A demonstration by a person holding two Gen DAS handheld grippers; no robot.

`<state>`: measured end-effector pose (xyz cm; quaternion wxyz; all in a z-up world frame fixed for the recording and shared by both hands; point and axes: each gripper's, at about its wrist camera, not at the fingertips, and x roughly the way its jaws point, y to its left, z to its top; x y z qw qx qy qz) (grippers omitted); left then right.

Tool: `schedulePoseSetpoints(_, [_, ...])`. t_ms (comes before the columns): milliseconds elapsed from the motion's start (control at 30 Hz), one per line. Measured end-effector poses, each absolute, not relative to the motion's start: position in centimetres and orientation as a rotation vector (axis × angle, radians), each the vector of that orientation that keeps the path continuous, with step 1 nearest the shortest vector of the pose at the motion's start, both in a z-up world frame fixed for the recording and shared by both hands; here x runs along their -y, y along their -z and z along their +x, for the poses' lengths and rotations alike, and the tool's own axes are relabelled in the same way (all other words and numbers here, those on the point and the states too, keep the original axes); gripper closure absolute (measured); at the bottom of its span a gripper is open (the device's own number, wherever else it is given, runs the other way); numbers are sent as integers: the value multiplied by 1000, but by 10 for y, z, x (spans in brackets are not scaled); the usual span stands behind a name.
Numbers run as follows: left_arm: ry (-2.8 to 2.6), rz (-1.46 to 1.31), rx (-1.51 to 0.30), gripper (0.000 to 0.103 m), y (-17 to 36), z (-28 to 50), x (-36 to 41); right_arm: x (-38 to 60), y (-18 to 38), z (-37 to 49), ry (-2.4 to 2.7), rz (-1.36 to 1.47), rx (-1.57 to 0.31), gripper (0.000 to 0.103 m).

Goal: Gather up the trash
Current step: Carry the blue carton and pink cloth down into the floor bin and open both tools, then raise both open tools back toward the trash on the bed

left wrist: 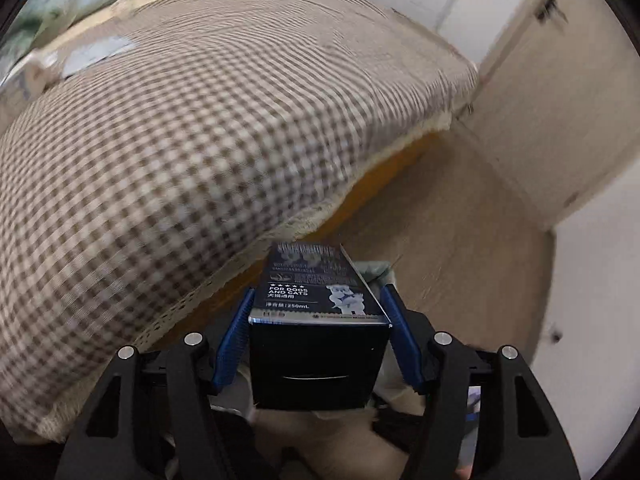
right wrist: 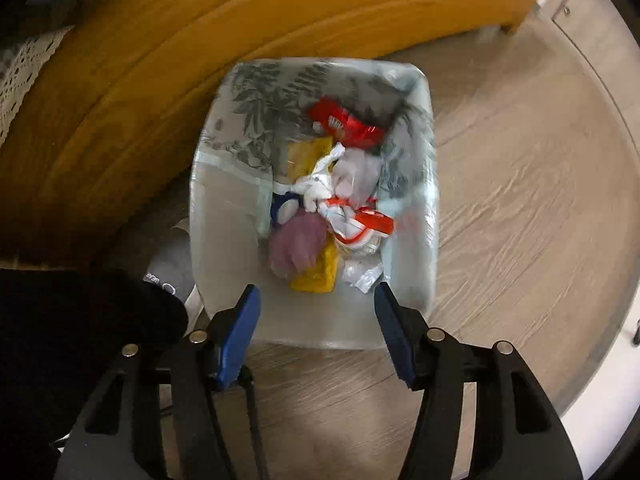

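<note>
While the left gripper [left wrist: 320, 312] is clamping a dark carton [left wrist: 320, 320] beside the checked bed cover [left wrist: 200, 140], the right gripper [right wrist: 316, 320] is hanging with jaws apart and empty over the trash bin [right wrist: 224, 240], which is holding wrappers [right wrist: 344, 124].

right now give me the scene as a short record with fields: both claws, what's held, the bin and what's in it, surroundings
left claw: shut on a dark carton printed "for dogs and cats"
right claw: open, empty, pointing down over the bin
bin: pale, lined with a leaf-print bag, standing on the wood floor by the wooden bed frame
bin contents: red wrapper, yellow packet, crumpled white plastic, purple piece
bed: checked cover
</note>
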<state>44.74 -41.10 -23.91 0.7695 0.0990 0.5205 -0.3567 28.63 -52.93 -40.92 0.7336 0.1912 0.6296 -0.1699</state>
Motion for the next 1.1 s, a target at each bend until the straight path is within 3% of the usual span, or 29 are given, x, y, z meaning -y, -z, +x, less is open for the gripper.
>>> schedulePoseSetpoints(300, [789, 365, -1456, 42, 335, 445, 488, 596, 343, 233, 569, 528, -1161, 37])
schedulePoseSetpoints(500, [727, 364, -1501, 41, 378, 466, 521, 606, 347, 216, 598, 559, -1151, 37])
schedulePoseSetpoints(533, [729, 305, -1534, 39, 386, 470, 522, 605, 351, 216, 596, 565, -1156, 37])
schedulePoseSetpoints(567, [731, 269, -1574, 26, 397, 474, 527, 604, 356, 217, 588, 570, -1167, 37])
schedulePoseSetpoints(633, [721, 282, -1602, 12, 414, 478, 533, 599, 357, 216, 582, 567, -1182, 37])
schedulePoseSetpoints(667, [698, 330, -1593, 11, 422, 480, 536, 597, 359, 218, 575, 563, -1188, 37])
schedulePoseSetpoints(1100, [787, 332, -1513, 8, 380, 463, 525, 583, 342, 227, 556, 498, -1195, 37])
